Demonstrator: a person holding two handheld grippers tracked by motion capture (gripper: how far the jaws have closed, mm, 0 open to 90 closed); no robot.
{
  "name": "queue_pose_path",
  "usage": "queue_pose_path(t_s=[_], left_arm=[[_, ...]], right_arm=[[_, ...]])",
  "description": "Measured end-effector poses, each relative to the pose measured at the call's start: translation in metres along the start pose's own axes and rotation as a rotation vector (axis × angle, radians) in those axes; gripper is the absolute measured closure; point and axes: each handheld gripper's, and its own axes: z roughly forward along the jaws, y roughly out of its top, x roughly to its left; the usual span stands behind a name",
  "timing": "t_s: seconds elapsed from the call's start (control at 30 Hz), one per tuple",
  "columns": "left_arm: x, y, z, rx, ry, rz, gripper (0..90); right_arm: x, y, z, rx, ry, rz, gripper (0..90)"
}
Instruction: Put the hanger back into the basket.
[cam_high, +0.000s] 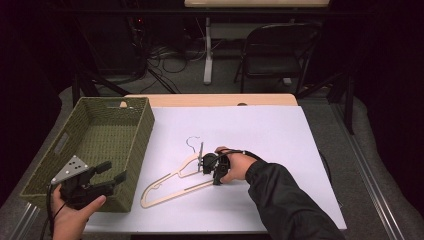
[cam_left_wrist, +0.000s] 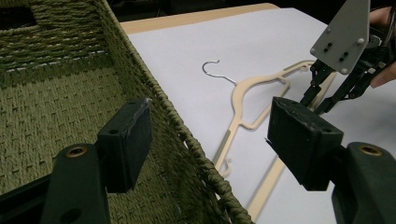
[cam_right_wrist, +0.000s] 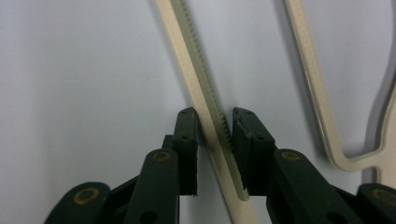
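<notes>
While your left gripper (cam_high: 111, 172) waited with jaws spread over the basket's (cam_high: 141, 131) near corner, your right gripper (cam_right_wrist: 215, 122) straddled the hanger's (cam_high: 170, 192) bottom bar mid-table, apparently about to clamp for lifting.

- A white sheet (cam_high: 260, 135) covers most of the worktop (cam_high: 210, 99), whose pale wooden edge shows along the far side.
- A dark folding chair (cam_high: 272, 50) stands on the floor beyond the worktop, to the right of a white post (cam_high: 208, 50).
- Loose cables (cam_high: 165, 57) lie tangled on the grey floor (cam_high: 185, 80) left of that post.
- Black stand legs (cam_high: 95, 82) rise near the worktop's far left corner.
- A metal rail (cam_high: 372, 175) runs along the right side.
</notes>
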Motion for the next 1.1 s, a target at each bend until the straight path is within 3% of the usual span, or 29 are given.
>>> queue_pose_path(t_s=[0.2,0.6,0.83,1.1], left_arm=[[0.0,0.0,0.001,0.002,-0.001,0.001,30.6],[-0.002,0.0,0.002,0.005,-0.006,0.007,31.0],[-0.005,0.001,0.003,0.007,-0.016,0.018,31.2],[-0.011,0.003,0.002,0.003,-0.028,0.032,31.4]], right_arm=[[0.003,-0.001,0.0,0.011,0.018,-0.034,77.6],[0.005,-0.001,-0.001,0.021,0.025,-0.051,79.4],[0.009,-0.001,-0.001,0.02,-0.006,-0.068,79.7],[0.017,-0.001,-0.002,0.033,-0.076,-0.105,79.8]])
